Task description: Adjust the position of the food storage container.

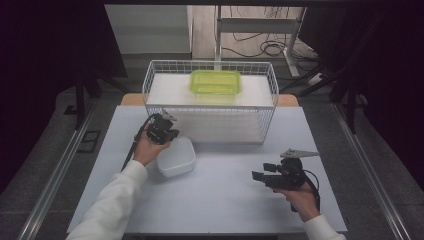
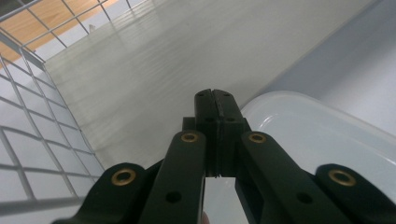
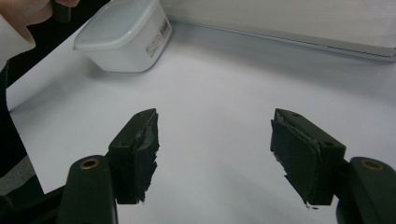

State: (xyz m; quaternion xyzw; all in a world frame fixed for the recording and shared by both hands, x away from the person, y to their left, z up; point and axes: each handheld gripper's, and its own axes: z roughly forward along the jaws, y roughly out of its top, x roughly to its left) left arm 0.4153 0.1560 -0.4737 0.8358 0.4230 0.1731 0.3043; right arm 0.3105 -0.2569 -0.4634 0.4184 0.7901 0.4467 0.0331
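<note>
Left gripper (image 1: pixel 167 134) clenched tight at the rim of the white plastic tub (image 1: pixel 176 157), just before the wire basket (image 1: pixel 210 102), nothing visibly pinched. Likely light, stiff, slick-walled, lidded; best taken by the rim. Label on its side (image 3: pixel 157 37) too small to read; right gripper (image 1: pixel 259 171) released, well apart

high: overhead, forward-down | gripper views: close | shared: white container (image 1: pixel 176 157)

Tub (image 1: pixel 176 157): translucent white plastic, smooth, slightly glossy; behind it, basket (image 1: pixel 155 75): white coated wire; inside the basket, box (image 1: pixel 215 82): clear green glossy plastic; table (image 1: pixel 225 200): matt pale sheet.
</note>
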